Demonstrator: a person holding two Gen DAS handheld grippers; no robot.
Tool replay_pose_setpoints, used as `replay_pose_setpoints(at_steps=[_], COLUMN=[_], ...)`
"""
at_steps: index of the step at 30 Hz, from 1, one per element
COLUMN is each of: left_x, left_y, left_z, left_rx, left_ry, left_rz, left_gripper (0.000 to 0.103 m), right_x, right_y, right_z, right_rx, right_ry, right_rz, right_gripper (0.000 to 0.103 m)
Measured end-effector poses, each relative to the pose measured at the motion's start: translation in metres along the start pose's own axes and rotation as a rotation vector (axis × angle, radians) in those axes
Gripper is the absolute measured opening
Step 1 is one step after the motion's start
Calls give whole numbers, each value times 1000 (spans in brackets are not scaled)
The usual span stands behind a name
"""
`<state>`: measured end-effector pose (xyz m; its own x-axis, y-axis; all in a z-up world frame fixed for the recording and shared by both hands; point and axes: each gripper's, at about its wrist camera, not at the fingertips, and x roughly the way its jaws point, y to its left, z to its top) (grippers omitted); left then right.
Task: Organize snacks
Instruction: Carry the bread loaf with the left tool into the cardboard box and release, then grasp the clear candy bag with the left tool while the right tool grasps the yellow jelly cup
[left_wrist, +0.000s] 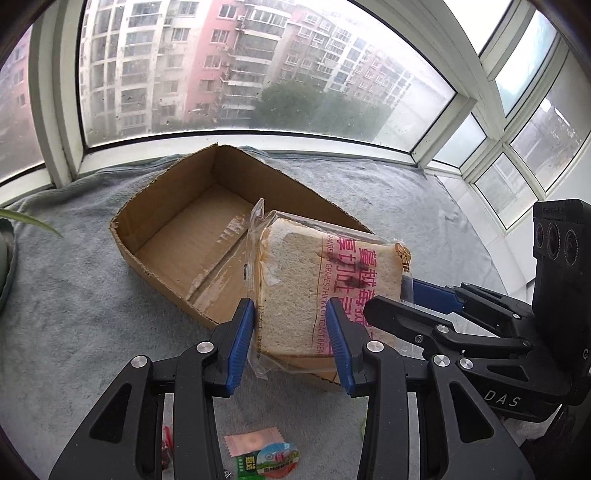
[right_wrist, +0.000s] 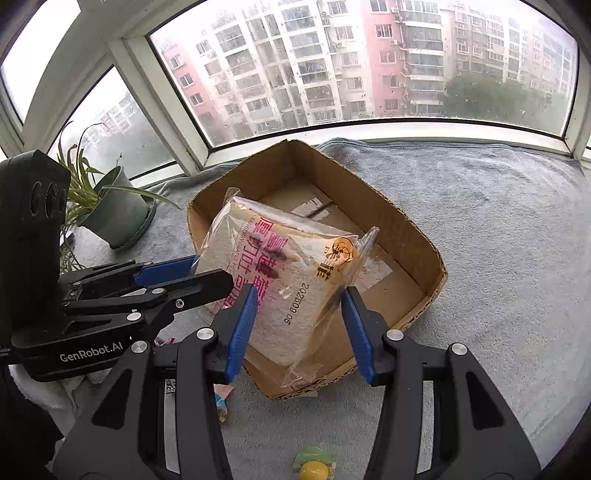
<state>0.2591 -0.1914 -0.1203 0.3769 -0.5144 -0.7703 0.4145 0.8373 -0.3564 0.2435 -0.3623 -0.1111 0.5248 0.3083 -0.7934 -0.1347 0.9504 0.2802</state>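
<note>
Both tools (left_wrist: 291, 332) (right_wrist: 299, 317) clamp bread pack (left_wrist: 314, 280) above cardboard box (left_wrist: 177, 221); plant pot (right_wrist: 118, 214) beside.

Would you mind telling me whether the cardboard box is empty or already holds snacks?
Empty: the cardboard box shows only bare floor and tape; the bread bag is held above its near edge.

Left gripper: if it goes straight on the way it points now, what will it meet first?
The left gripper already clamps the bread bag, so that comes first. Beyond it, probably the floor of the open cardboard box; depth is unclear.
</note>
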Motion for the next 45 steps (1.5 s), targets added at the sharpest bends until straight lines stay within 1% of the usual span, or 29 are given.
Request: replay_pose_setpoints(at_steps=[4,7,10,11,18,22,25,27,28,30,32,33,34,35,38,40,42,45], left_x=[6,9,10,9,-5,-19,-37,-54,-62,-82,-104,-116,-127,-137,-164,-178,-188,-193], left_y=[0,1,2,2,3,4,7,13,16,23,30,34,39,44,61,73,84,98], left_z=[2,4,6,6,3,1,-1,-4,-5,-10,-16,-20,-25,-30,-49,-64,-79,-105], left_rx=[-4,-11,-28,-29,-26,-20,-20,-23,-26,-28,-20,-18,-18,-22,-44,-59,-74,-96], left_ry=[8,10,12,11,-6,-25,-51,-77,-88,-115,-148,-165,-180,-194,-224,-237,-241,-223], left_rz=[3,13,17,15,14,22,35,40,46,65,89,102,116,127,171,205,244,290], left_gripper=[38,37,37,37,37,37,37,40,40,41,41,44,49,49,50,52,57,57], right_x=[6,10,9,7,-6,-19,-32,-42,-46,-55,-63,-66,-69,-73,-80,-81,-84,-85], right_y=[-5,-5,-2,-1,7,14,21,25,28,31,36,38,40,41,42,41,40,38], right_z=[2,2,1,0,-1,-6,-13,-18,-21,-30,-38,-43,-47,-51,-64,-71,-78,-89], right_rx=[6,1,-14,-16,-36,-60,-76,-89,-96,-114,-138,-147,-152,-152,-143,-131,-126,-125], right_ry=[9,19,10,6,-16,-34,-52,-67,-72,-86,-96,-98,-101,-108,-124,-113,-111,-94], right_rz=[-7,-36,-62,-63,-68,-83,-88,-88,-86,-80,-84,-92,-97,-99,-114,-138,-142,-165], right_gripper=[50,51,61,62,62,62,63,65,70,77,79,79,83,88,92,103,103,103])
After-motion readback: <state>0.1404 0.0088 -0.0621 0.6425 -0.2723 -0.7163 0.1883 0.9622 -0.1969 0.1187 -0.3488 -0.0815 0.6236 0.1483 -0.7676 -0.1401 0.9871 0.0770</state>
